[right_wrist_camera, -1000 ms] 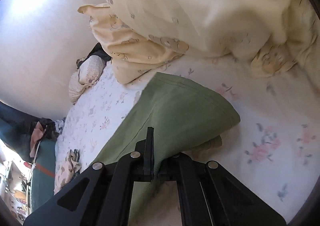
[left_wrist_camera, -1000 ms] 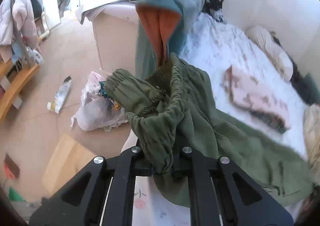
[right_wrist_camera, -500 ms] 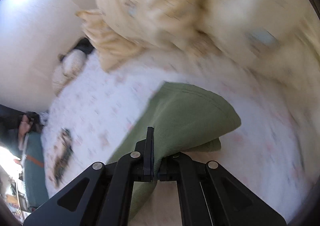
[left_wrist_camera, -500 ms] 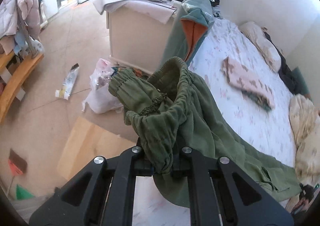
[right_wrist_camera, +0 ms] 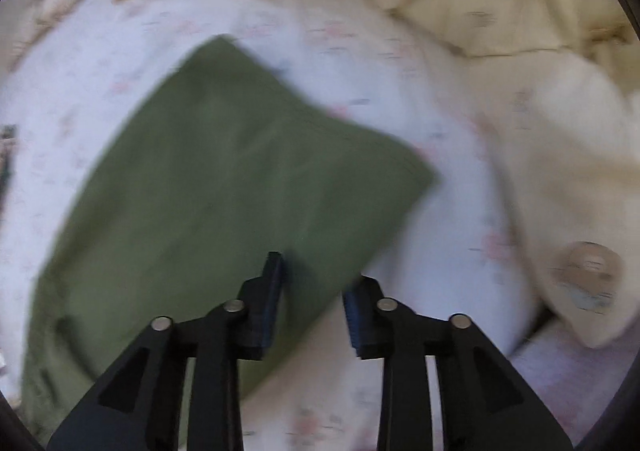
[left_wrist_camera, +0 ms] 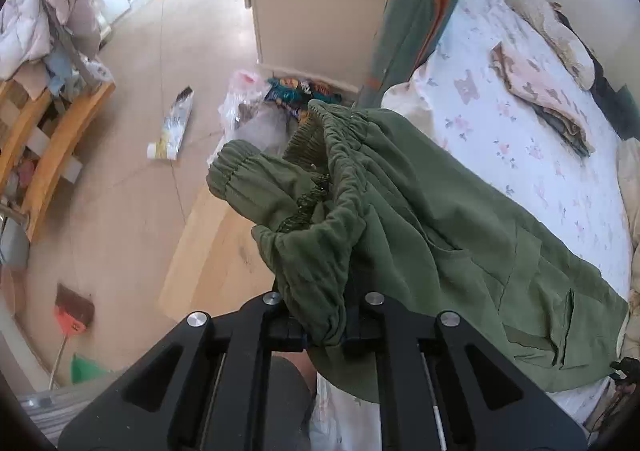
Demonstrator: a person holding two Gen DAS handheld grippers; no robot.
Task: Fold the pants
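Olive green pants [left_wrist_camera: 432, 235] stretch across a bed with a floral sheet [left_wrist_camera: 532, 155]. My left gripper [left_wrist_camera: 324, 325] is shut on the bunched elastic waistband, held up over the bed's edge and the floor. The legs trail off to the right over the sheet. In the blurred right wrist view the leg end of the pants [right_wrist_camera: 224, 179] lies flat on the sheet. My right gripper [right_wrist_camera: 314, 293] hovers above its near edge, its jaws opening. The pads do not press on the cloth.
A cream quilt [right_wrist_camera: 520, 63] is heaped beside the leg end. Folded pink clothes [left_wrist_camera: 536, 91] lie on the bed. A teal and orange garment [left_wrist_camera: 420, 7] hangs by a cabinet [left_wrist_camera: 316, 11]. A plastic bag [left_wrist_camera: 256, 119], a wooden board [left_wrist_camera: 208, 255] and a broom [left_wrist_camera: 72, 315] are on the floor.
My right gripper has let go of the leg end, which now lies flat on the sheet. The left gripper carried the waistband away from the cabinet, bringing more floor into view.
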